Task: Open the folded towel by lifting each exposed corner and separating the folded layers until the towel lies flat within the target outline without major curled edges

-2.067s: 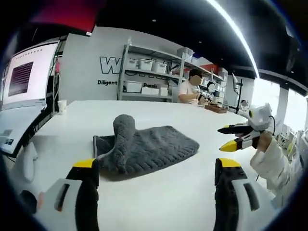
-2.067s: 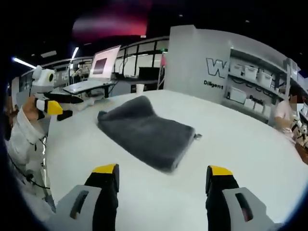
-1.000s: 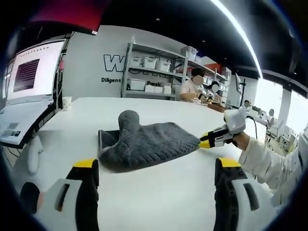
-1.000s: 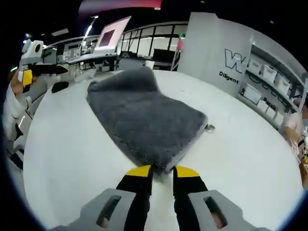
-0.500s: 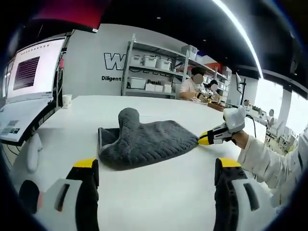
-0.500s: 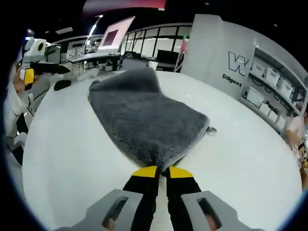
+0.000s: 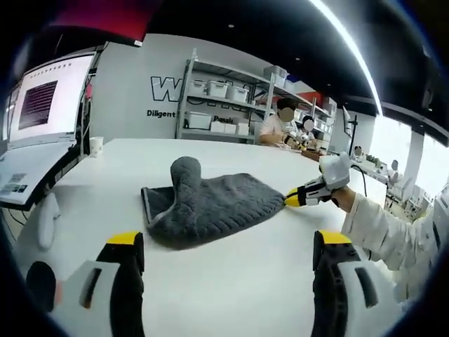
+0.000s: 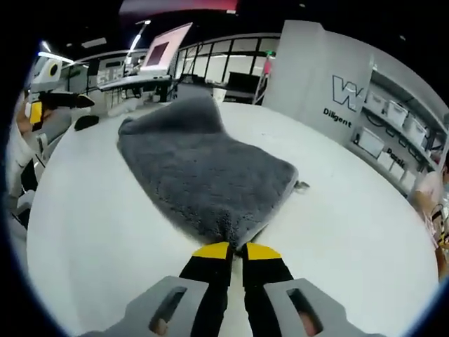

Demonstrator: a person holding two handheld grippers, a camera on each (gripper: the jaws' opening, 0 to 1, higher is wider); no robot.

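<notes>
Desk (image 7: 231,295): white, carrying the grey towel (image 8: 200,175), folded, 1 far corner humped up. Step in hand: the first corner lift. My right gripper (image 8: 236,250) is clamped on the towel's near corner; my left gripper (image 7: 228,242) hangs short of the towel, jaws apart. Next, I judge: raise and peel the top layer back.
</notes>
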